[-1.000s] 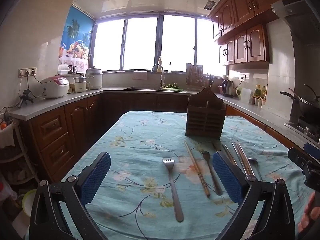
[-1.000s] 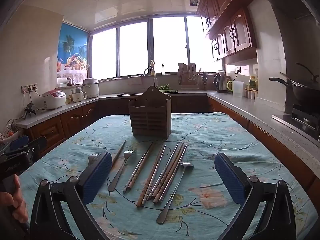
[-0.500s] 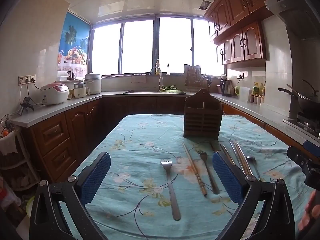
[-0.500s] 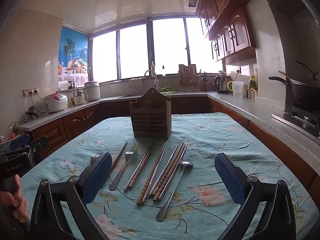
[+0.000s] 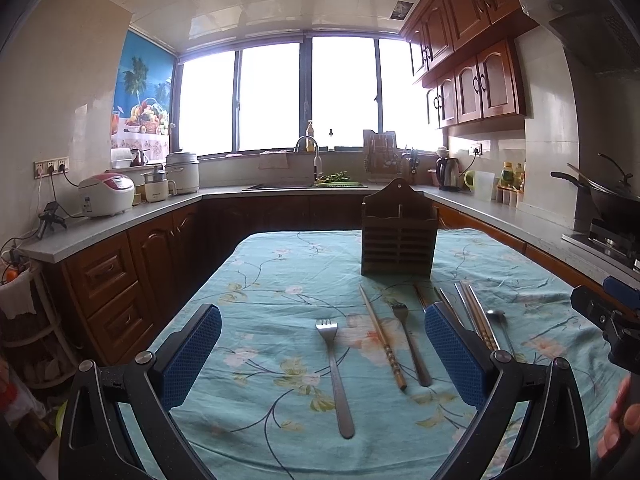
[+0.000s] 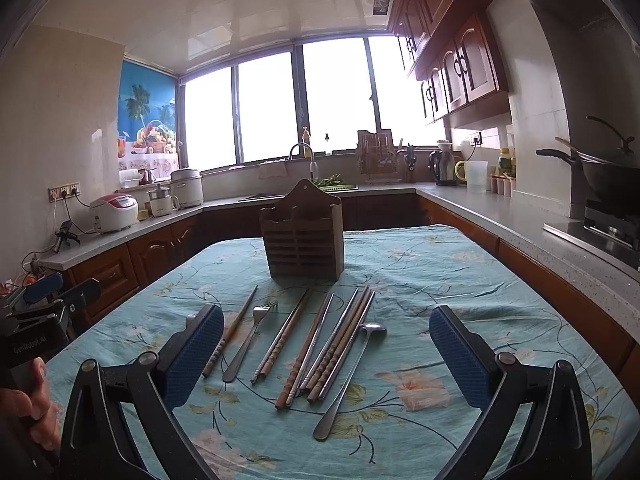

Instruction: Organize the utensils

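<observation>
Both grippers held wide open and empty above the laid-out utensils.

The left gripper (image 5: 322,354) has its blue-padded fingers spread apart over the floral turquoise tablecloth (image 5: 272,276), holding nothing; a lone stainless steel fork (image 5: 334,372) lies flat between them, apart from the rest. The right gripper (image 6: 326,354) is likewise spread and holds nothing. Below it, in a rough row on the cloth, lie a single brown wooden chopstick (image 6: 232,330), a second steel fork (image 6: 250,340), several wooden and metal chopsticks (image 6: 320,344) close together, and a long-handled steel spoon (image 6: 352,372) at the right end. The dark slatted wooden utensil holder (image 6: 303,236) stands upright just beyond the row, nothing visible in it. A hand (image 6: 28,404) shows at the right view's left edge.
</observation>
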`<state>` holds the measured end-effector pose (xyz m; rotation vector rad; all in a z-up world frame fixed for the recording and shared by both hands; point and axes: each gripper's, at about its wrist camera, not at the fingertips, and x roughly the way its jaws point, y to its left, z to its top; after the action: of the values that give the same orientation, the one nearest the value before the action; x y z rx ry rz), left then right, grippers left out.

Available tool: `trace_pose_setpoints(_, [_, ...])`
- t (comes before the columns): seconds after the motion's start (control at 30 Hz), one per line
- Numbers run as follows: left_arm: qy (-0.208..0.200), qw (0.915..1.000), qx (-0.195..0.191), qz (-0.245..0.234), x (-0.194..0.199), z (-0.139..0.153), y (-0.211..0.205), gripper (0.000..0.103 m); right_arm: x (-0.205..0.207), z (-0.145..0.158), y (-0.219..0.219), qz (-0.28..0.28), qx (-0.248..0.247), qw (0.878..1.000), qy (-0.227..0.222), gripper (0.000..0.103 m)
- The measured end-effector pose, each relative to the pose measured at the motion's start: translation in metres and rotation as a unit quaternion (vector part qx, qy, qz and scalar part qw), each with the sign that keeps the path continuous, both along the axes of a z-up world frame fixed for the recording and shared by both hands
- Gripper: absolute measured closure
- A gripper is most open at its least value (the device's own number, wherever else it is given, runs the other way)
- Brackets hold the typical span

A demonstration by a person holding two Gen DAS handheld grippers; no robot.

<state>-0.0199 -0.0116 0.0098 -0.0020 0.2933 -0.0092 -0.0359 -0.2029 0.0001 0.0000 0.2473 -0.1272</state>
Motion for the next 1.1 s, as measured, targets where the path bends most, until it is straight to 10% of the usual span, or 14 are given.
trace_pose_setpoints(1.1, [0.005, 0.9999, -0.01, -0.001, 0.0037, -0.0033, 0.0014, 0.001, -0.0001, 0.0015, 0.0026, 0.007, 0.004, 1.0, 0.0, 0.0])
